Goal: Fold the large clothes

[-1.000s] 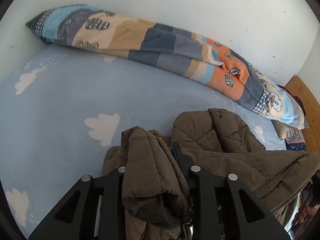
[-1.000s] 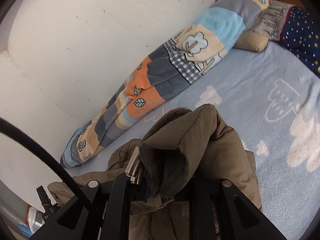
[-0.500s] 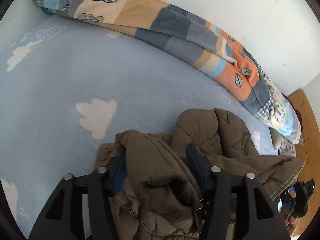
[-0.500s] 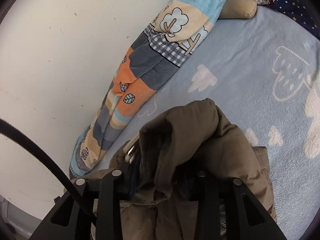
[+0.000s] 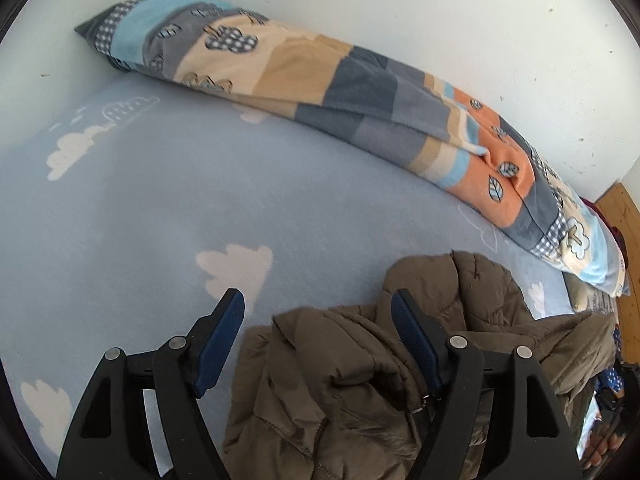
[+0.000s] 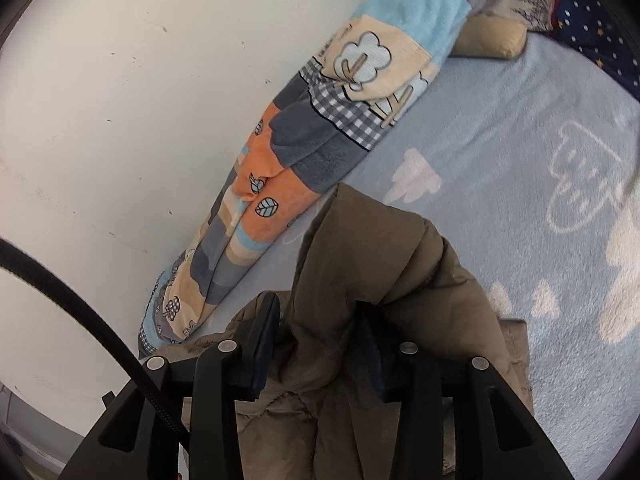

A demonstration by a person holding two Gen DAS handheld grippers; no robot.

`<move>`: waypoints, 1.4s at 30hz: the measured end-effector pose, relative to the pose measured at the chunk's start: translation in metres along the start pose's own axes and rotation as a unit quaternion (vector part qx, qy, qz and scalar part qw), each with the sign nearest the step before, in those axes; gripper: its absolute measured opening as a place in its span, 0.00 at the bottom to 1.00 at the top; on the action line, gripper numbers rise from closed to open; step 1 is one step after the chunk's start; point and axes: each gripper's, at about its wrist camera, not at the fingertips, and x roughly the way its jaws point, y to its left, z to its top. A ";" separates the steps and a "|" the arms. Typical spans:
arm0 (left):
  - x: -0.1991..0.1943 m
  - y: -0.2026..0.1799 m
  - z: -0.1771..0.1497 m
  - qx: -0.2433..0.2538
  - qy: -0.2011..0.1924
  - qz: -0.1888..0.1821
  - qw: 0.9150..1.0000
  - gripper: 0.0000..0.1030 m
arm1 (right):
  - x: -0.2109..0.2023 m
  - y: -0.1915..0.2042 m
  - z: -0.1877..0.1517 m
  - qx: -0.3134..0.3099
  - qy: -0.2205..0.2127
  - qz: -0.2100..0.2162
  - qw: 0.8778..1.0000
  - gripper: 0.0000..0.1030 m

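A crumpled olive-brown padded jacket (image 5: 400,368) lies on the bed's pale blue cloud-print fleece blanket (image 5: 160,220). The left tongs (image 5: 316,316), just opened wide, stand clear of it. The right tongs (image 6: 320,336), just loosened, straddle a raised fold. Only the right view shows a tan pillow (image 6: 492,40).

Matt quilted cloth jacket (image 5: 344,364), fleecy blanket (image 5: 360,92), soft napped bedsheet (image 5: 160,216)

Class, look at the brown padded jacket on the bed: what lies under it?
The brown padded jacket lies bunched on a light-blue blanket with white clouds, which shows all around it. Whatever is directly beneath the folds is covered.
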 end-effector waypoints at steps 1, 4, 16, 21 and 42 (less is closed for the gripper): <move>-0.003 0.002 0.002 -0.004 -0.008 0.002 1.000 0.73 | -0.004 0.002 0.003 -0.006 -0.009 0.001 1.000 0.45; -0.012 0.006 0.008 -0.010 -0.026 0.005 1.000 0.73 | -0.019 0.006 0.013 -0.016 -0.035 0.005 0.999 0.51; -0.094 -0.040 -0.027 0.108 -0.176 0.020 0.978 0.73 | -0.043 0.072 -0.032 -0.182 0.000 0.007 0.983 0.34; -0.102 -0.099 -0.086 0.257 -0.123 -0.091 0.954 0.73 | -0.043 0.086 -0.070 -0.227 0.026 0.017 0.973 0.25; 0.041 -0.160 -0.118 0.279 0.036 -0.091 0.955 0.81 | 0.074 0.077 -0.134 -0.303 0.138 -0.092 0.938 0.14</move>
